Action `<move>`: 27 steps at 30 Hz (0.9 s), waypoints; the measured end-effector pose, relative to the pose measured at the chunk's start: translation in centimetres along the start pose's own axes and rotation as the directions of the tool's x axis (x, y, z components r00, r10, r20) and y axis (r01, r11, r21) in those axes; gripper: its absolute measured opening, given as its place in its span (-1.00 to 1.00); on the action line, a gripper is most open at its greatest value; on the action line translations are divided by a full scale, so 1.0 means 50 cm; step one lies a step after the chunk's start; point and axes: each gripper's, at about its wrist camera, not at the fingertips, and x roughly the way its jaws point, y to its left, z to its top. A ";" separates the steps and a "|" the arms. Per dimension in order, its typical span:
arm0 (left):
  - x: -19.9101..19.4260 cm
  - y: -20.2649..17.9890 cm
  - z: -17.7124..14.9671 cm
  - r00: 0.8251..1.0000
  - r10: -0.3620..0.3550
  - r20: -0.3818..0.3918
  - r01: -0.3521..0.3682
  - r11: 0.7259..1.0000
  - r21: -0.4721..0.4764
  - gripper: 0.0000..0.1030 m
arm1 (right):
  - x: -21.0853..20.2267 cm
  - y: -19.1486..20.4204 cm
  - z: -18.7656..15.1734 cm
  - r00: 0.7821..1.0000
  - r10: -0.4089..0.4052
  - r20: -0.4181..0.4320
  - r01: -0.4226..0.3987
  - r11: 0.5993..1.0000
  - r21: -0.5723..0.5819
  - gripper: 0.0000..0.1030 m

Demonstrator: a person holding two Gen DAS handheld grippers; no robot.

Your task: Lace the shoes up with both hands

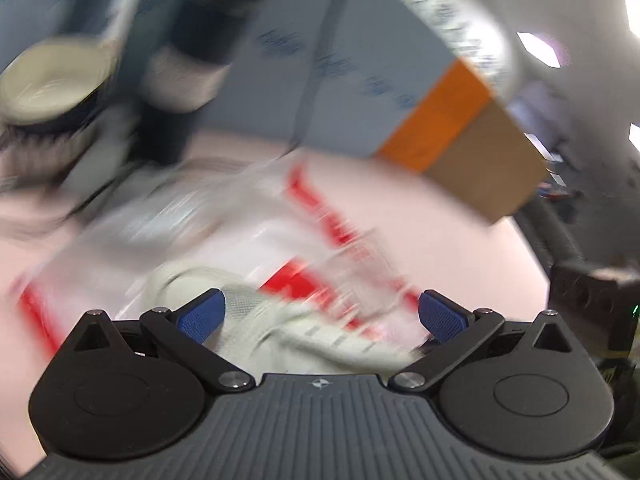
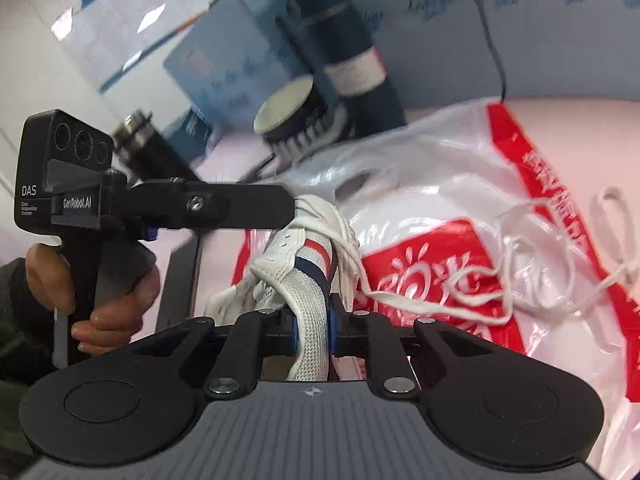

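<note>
The right gripper (image 2: 313, 330) has its jaws clamped on the mesh side of the white shoe (image 2: 308, 276), held above a red-and-white plastic bag (image 2: 460, 200) on the desk (image 1: 460, 232). The left gripper (image 1: 322, 314) has its jaws spread wide around the shoe, gripping nothing. A loose white lace (image 2: 520, 280) trails right across the bag.

Clutter hems the back of the table (image 2: 568, 106)

Dark bottles (image 2: 340, 40), a round tin (image 2: 286, 106) and a blue box (image 2: 216, 68) block the far side; loose shoelace (image 2: 520, 280) sprawls across the plastic bag (image 2: 460, 184) at right.
</note>
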 end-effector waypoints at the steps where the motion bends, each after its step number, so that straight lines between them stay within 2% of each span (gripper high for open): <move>1: 0.007 -0.017 0.014 1.000 -0.009 0.010 0.008 0.999 0.046 1.00 | -0.014 -0.001 -0.001 0.999 -0.005 0.043 0.003 0.999 0.032 -0.75; 3: 0.030 -0.046 0.046 1.000 -0.021 0.014 0.019 0.992 0.124 1.00 | -0.033 -0.023 -0.006 0.991 -0.008 0.136 -0.017 0.984 0.179 -0.76; 5: 0.044 -0.065 0.072 0.999 -0.036 0.014 0.033 0.989 0.147 1.00 | -0.044 -0.044 -0.024 0.971 -0.062 0.231 -0.018 0.944 0.331 -0.74; 7: 0.049 -0.075 0.085 0.998 -0.054 0.013 0.051 0.986 0.159 1.00 | -0.042 -0.064 -0.046 0.960 -0.130 0.250 0.005 0.895 0.445 -0.63; 8: 0.051 -0.077 0.086 0.999 -0.053 0.005 0.051 0.983 0.174 1.00 | -0.032 -0.075 -0.053 0.967 -0.145 0.212 0.024 0.873 0.488 -0.53; 9: 0.052 -0.077 0.082 0.999 -0.035 -0.004 0.035 0.980 0.195 1.00 | -0.018 -0.086 -0.058 0.978 -0.150 0.147 0.053 0.854 0.517 -0.31; 10: 0.054 -0.077 0.079 1.000 -0.015 -0.013 0.018 0.976 0.216 1.00 | -0.007 -0.097 -0.064 0.985 -0.143 0.091 0.073 0.841 0.537 -0.25; 11: 0.054 -0.074 0.073 1.000 0.013 -0.023 -0.007 0.972 0.233 1.00 | 0.007 -0.103 -0.070 0.996 -0.079 0.050 0.039 0.837 0.545 -0.21; 13: 0.044 -0.057 0.053 0.997 0.053 -0.048 -0.040 0.966 0.254 1.00 | 0.025 -0.097 -0.072 0.999 -0.025 -0.047 0.046 0.857 0.513 -0.11; 14: 0.037 -0.048 0.042 0.996 0.069 -0.060 -0.051 0.964 0.262 1.00 | 0.029 -0.089 -0.070 0.997 -0.017 -0.069 0.048 0.876 0.480 -0.03; 17: 0.017 -0.032 0.008 0.990 0.119 -0.080 -0.089 0.947 0.308 1.00 | 0.022 -0.078 -0.063 0.997 0.007 -0.072 0.024 0.902 0.430 0.16; 19: 0.009 -0.030 -0.011 0.984 0.168 -0.065 -0.134 0.927 0.351 1.00 | 0.017 -0.067 -0.057 0.997 0.027 -0.072 0.004 0.918 0.397 0.28; 21: 0.005 -0.030 -0.023 0.979 0.197 -0.050 -0.163 0.907 0.387 1.00 | 0.019 -0.054 -0.051 0.996 0.037 -0.084 -0.004 0.934 0.357 0.55; 23: 0.009 -0.045 -0.029 0.968 0.250 0.002 -0.225 0.868 0.442 1.00 | 0.027 -0.041 -0.048 0.994 0.029 -0.102 0.005 0.947 0.322 0.66; 24: 0.016 -0.059 -0.033 0.959 0.280 0.037 -0.262 0.833 0.488 1.00 | 0.032 -0.035 -0.046 0.994 0.025 -0.111 0.010 0.953 0.304 0.68; 25: 0.025 -0.073 -0.037 0.952 0.299 0.065 -0.286 0.792 0.540 0.99 | 0.036 -0.029 -0.045 0.993 0.021 -0.119 0.014 0.958 0.287 0.68; 27: 0.040 -0.104 -0.050 0.947 0.306 0.103 -0.295 0.692 0.658 0.89 | 0.049 -0.028 -0.045 0.992 0.017 -0.128 0.021 0.957 0.288 0.68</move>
